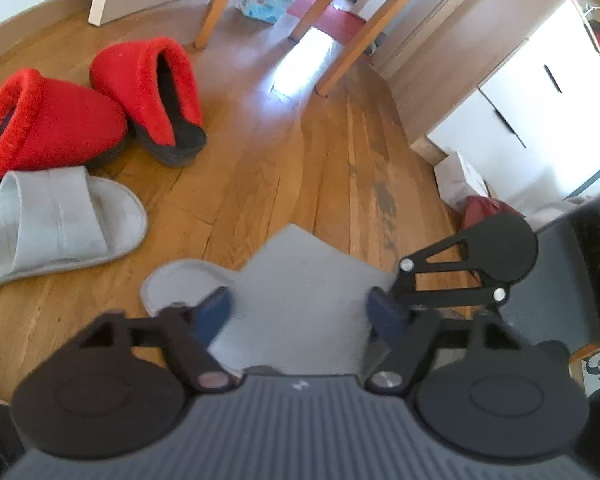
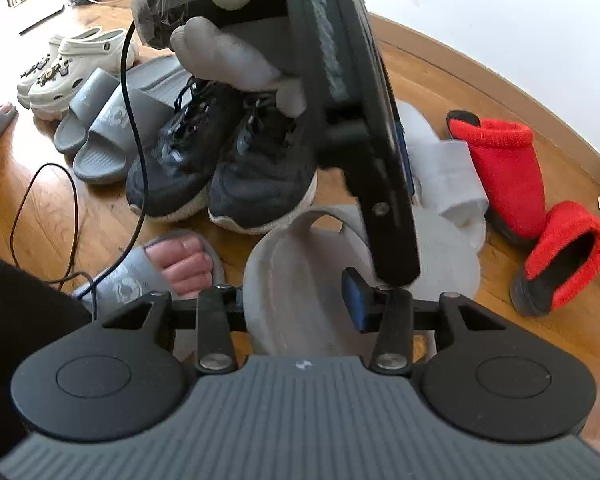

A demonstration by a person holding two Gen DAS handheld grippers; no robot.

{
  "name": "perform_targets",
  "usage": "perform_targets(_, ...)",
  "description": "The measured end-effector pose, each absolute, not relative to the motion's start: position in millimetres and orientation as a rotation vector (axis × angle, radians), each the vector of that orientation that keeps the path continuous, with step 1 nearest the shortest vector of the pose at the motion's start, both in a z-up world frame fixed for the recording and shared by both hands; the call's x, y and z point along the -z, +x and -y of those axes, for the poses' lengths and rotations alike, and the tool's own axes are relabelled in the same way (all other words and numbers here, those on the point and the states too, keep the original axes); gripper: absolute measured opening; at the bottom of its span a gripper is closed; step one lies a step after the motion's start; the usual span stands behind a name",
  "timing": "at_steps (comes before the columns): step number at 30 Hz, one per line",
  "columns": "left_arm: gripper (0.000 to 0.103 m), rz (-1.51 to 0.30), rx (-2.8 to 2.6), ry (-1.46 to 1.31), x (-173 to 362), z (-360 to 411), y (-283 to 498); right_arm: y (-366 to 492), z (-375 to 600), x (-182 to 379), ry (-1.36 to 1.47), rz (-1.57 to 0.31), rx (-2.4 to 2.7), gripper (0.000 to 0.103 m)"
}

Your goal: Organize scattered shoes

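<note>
2 grey slippers (image 1: 56, 220), 2 red slippers (image 1: 60, 128), 2 black sneakers (image 2: 220, 168).

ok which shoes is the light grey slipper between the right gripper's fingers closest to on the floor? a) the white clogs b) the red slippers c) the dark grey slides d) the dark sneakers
d: in the right wrist view the light grey slipper lies just in front of the toes of the dark sneakers, while the red slippers sit farther off to the side and the white clogs and dark grey slides lie beyond.
</note>
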State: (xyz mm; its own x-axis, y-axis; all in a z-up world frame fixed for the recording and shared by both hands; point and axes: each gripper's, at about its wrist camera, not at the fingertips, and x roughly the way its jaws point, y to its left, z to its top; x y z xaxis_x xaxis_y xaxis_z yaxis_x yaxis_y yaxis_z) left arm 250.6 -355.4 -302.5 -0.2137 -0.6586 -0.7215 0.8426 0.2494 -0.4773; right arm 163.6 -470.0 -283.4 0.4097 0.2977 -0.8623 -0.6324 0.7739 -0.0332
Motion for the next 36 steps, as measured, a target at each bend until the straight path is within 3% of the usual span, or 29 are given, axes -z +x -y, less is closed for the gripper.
perform_targets(1,0.024,-1.137,1.367,0.234,306.2,357.6,250.0,162.4,472.0,281.5,-0.377,-1.002,-0.619,0.042)
perform_targets(4,0.025,-1.162,1.353,0.271,299.8,350.3,232.8,159.9,479.8,273.1,-0.285,-1.091,-0.695,0.049)
perform_targets(5,0.025,-1.169,1.355,0.277,296.7,348.3,228.9,158.9,483.8,269.8,-0.247,-1.126,-0.725,0.054)
perform_targets(6,0.026,-1.17,1.355,0.297,294.1,346.7,222.9,157.8,488.0,267.0,-0.219,-1.151,-0.747,0.07)
perform_targets(8,0.034,-1.16,1.364,0.349,296.9,349.7,210.3,154.6,505.1,259.8,-0.142,-1.193,-0.763,0.085)
perform_targets(11,0.051,-1.126,1.43,0.415,290.8,348.8,191.8,156.1,534.6,256.3,-0.006,-1.2,-0.709,0.085)
perform_targets(15,0.084,-1.047,1.522,0.558,290.4,355.8,151.9,161.9,563.0,265.4,0.12,-1.174,-0.572,0.086)
perform_targets(16,0.088,-1.023,1.524,0.608,294.2,360.1,140.8,162.5,564.2,269.5,0.127,-1.173,-0.552,0.086)
perform_targets(21,0.091,-0.964,1.486,0.836,330.3,380.0,95.3,164.5,565.8,285.7,0.115,-1.164,-0.45,0.086)
perform_targets(25,0.074,-0.848,1.412,0.982,354.8,381.4,69.5,169.3,584.1,291.5,0.125,-1.157,-0.299,0.086)
perform_targets(33,0.071,-0.707,1.292,0.901,327.5,369.7,78.4,172.0,614.9,288.0,0.202,-1.061,-0.13,0.086)
perform_targets(36,0.072,-0.757,1.186,0.854,321.5,370.1,113.5,174.9,617.1,287.4,0.221,-1.033,-0.109,0.086)
